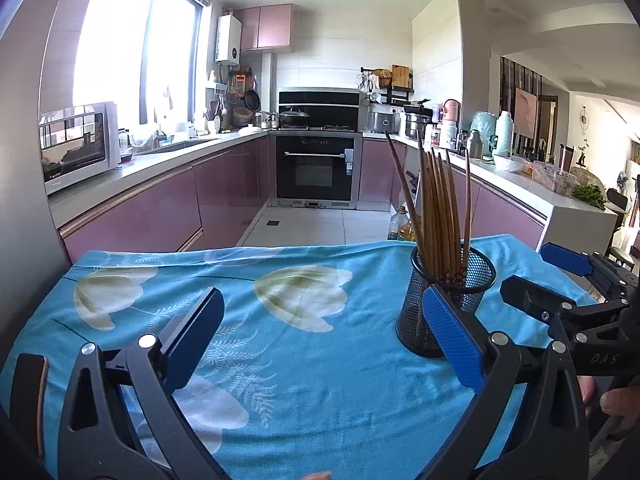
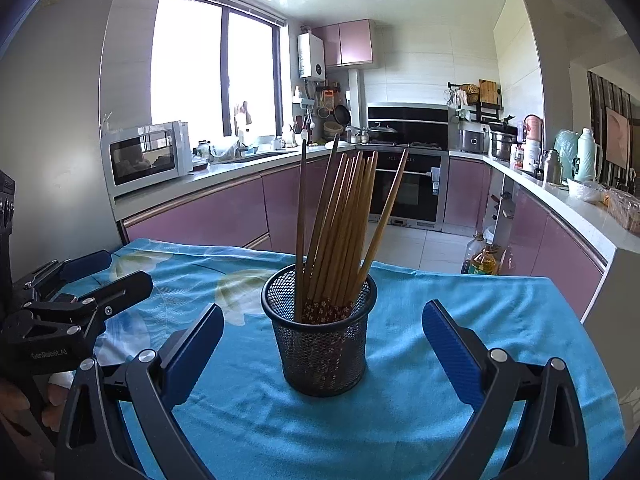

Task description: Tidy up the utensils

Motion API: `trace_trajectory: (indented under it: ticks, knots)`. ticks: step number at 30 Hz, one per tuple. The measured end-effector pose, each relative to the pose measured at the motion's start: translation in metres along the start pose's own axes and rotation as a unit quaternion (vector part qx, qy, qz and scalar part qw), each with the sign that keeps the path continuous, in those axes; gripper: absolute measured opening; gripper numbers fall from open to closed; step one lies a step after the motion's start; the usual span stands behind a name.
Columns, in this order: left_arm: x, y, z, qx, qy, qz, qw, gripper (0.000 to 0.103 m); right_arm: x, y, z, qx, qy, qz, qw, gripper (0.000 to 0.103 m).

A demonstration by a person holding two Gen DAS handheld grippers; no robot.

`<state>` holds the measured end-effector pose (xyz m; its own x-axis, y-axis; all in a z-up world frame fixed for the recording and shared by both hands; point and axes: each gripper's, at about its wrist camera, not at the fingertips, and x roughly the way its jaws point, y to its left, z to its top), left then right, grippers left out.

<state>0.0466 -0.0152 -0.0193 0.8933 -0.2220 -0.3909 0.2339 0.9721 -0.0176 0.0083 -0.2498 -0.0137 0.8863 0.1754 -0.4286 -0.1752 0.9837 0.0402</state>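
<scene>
A black mesh cup (image 2: 322, 344) stands upright on the blue floral tablecloth (image 2: 460, 292) and holds several brown wooden chopsticks (image 2: 344, 220), handles down. My right gripper (image 2: 322, 320) is open and empty, its blue pads on either side of the cup and a little nearer than it, not touching. In the left wrist view the cup (image 1: 452, 300) stands at the right, partly behind the right pad, with the chopsticks (image 1: 438, 208) in it. My left gripper (image 1: 322, 312) is open and empty over the cloth. Each gripper shows in the other's view: the right one (image 1: 552, 280), the left one (image 2: 104, 276).
The table's far edge (image 1: 280, 246) drops to a tiled kitchen floor. Oil bottles (image 2: 482, 258) stand on the floor beyond the far right corner. Pink cabinets with a microwave (image 2: 146, 156) run along the left, an oven (image 2: 404, 188) at the back.
</scene>
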Motion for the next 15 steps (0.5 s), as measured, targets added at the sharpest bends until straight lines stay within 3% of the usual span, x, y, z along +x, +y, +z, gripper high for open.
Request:
trace_trajectory:
  ticks: [15]
  knots:
    - [-0.038, -0.001, -0.020, 0.000, -0.036, 0.020, 0.9992, 0.098, -0.017, 0.023, -0.015, -0.010, -0.023, -0.006, 1.000, 0.096]
